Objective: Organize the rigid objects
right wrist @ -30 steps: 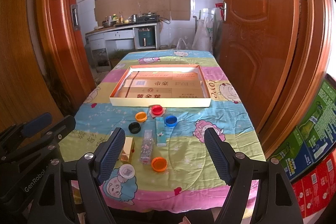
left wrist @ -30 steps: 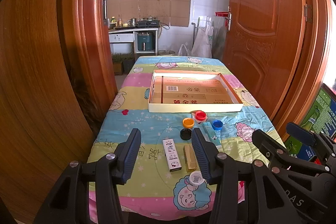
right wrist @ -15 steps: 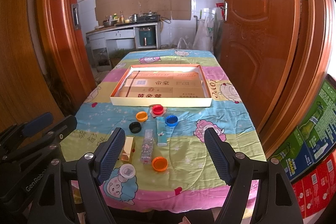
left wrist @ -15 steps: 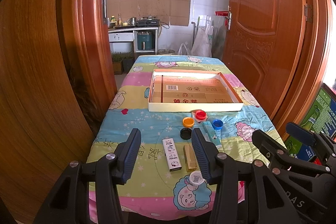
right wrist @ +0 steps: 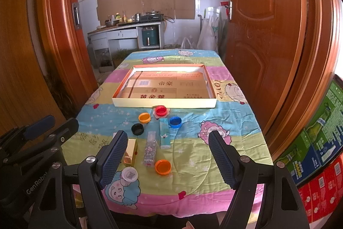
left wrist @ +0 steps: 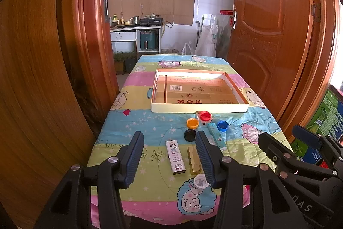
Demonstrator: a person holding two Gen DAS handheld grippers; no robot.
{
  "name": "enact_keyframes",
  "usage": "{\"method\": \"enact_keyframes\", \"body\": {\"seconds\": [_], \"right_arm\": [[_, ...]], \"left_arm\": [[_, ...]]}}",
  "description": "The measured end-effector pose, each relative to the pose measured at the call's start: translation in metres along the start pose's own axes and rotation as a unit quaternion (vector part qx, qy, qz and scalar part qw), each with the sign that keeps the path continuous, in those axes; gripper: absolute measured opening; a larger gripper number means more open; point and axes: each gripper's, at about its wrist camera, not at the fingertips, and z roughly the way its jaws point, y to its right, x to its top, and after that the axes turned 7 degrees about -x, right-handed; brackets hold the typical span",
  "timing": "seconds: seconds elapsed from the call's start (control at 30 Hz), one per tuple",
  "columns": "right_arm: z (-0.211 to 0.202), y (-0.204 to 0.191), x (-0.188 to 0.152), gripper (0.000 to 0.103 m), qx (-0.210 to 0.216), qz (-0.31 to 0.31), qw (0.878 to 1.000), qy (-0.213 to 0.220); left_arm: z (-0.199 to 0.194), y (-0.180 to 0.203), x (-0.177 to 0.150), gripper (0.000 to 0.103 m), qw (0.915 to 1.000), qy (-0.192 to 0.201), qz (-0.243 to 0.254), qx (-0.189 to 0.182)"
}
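A: What about the hand-held grippers?

B: The left hand-held gripper hangs over the near worktop edge, jaws wide apart, nothing between them. The right hand-held gripper is likewise spread and empty.

A: And the objects, left to right?

B: White patterned box, gold box, glitter tube, teal lighter, with the caps around them, all lying in front of the shallow tray.
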Motion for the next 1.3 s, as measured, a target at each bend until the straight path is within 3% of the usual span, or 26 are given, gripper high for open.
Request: {"method": "enact_keyframes", "body": {"seconds": [0.57,1.1,1.3], "right_arm": [[0.025,0.009,-0.011,0.079,0.005,0.001,1.0,-0.018],[0.091,0.032,-0.032,0.079,0.013,0.023,0.996,-0.079],[0.11,0.034,-0.034,0.079,0.017,0.029,0.995,-0.098]], "left_arm": [[0.025,-0.012,-0.003,0.051,0.9997,-0.024,-0.007,0.004],[0.101,-0.025,-0.023,0.051,0.9947,-0.098,-0.023,-0.02],[0.132,-0.024,-0.025,0.051,0.9924,-0.119,-0.028,-0.009]]}}
